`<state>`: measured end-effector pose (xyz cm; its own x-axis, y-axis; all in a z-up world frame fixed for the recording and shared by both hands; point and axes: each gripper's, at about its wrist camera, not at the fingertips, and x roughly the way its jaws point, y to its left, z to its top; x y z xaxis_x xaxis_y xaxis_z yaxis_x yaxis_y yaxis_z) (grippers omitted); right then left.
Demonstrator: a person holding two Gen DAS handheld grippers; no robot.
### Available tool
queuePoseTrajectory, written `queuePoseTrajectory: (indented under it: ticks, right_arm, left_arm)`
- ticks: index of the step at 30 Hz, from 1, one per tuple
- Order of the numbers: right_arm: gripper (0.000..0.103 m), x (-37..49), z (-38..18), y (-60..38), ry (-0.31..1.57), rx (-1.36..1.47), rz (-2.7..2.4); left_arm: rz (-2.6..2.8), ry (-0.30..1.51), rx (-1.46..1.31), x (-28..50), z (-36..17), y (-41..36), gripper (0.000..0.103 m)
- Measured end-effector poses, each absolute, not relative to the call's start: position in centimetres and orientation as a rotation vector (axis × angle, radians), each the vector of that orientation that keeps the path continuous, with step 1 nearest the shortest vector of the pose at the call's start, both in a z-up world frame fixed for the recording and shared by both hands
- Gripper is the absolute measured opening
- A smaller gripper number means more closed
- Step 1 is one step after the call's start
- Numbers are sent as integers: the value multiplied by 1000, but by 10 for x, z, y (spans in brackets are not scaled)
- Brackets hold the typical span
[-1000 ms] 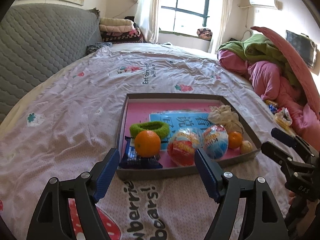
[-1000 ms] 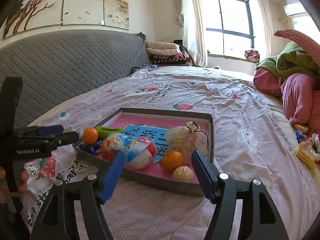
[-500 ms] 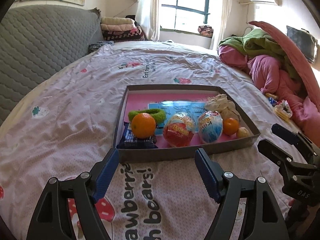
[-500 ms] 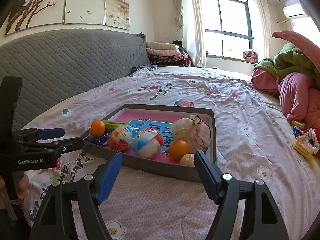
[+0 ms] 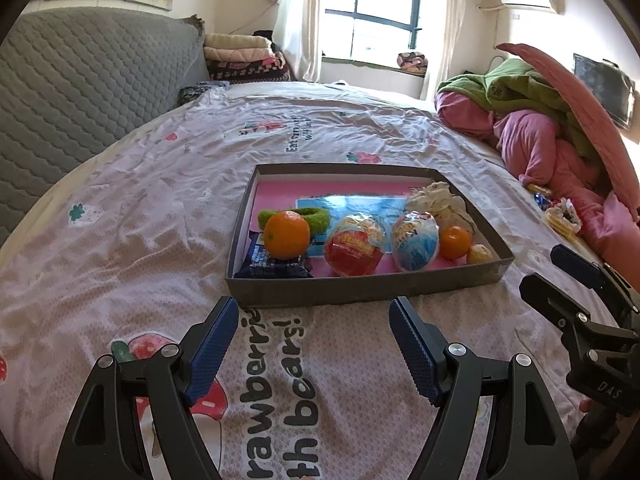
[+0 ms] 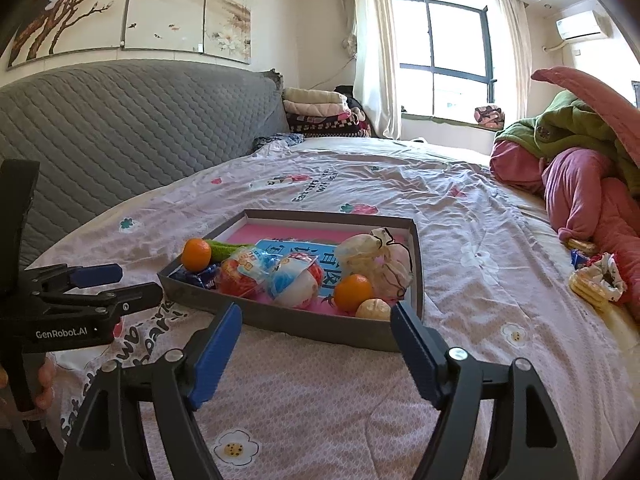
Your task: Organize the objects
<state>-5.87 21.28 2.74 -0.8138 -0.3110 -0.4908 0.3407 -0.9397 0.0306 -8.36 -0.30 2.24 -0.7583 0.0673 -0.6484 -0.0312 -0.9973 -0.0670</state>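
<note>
A shallow grey tray [image 5: 360, 290] [image 6: 304, 326] with a pink floor lies on the bed. Inside sit an orange [image 5: 287, 234] on a dark blue snack packet [image 5: 256, 262], a green hair band [image 5: 316, 218], two wrapped egg toys [image 5: 354, 245] [image 5: 414, 236], a small orange [image 5: 455, 242] [image 6: 353, 292], a pale walnut-like ball [image 6: 373, 309] and a cream pouch [image 6: 380, 258]. My left gripper [image 5: 314, 342] hangs open in front of the tray's near wall, nothing between its fingers. My right gripper [image 6: 316, 350] is also empty, its jaws opening, just short of the tray's near corner.
A grey quilted headboard [image 6: 120, 128] runs along the left. Pink and green bedding [image 5: 540, 120] is piled at the right, with loose snack packets and a scrunchie [image 6: 596, 280] beside it. Folded blankets [image 6: 320, 112] are stacked near the window.
Both grippers have drawn back from the tray, which now sits farther away in each view. The right gripper's fingers have spread wider. Objects in the tray have not moved.
</note>
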Motion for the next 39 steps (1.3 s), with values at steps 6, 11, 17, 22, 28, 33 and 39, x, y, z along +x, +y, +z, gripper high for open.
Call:
queuePoseTrajectory:
  ticks: [6,11,17,22,28,33,39]
  right_arm:
    - [82,-51,27,211,78,718,-2723]
    - [82,-48,22,209,78,740,-2737]
    - [82,-47,14,211,68,770,-2753]
    - [82,-48,13,212,57,778,-2754]
    - [82,-49,8,211,57,797,-2749]
    - [82,-50,4,208,63,806,-2740]
    - [82,-50,0,208,63,821,-2737]
  left_arm:
    - [2892,-68,-1084,-78,21,0,79]
    - [2872,-84,-1092,-75,18,1,79]
    - [2848,-89,-1108,-74,14,3,79]
    - [2844,-95,-1112,-75,13,2,79]
    - [2849,-106,-1141,-79,7,-1,79]
    - [2845,-117,-1182,-83,-2,-3,79]
    - [2858,-86,-1198,-85,-11,-2,79]
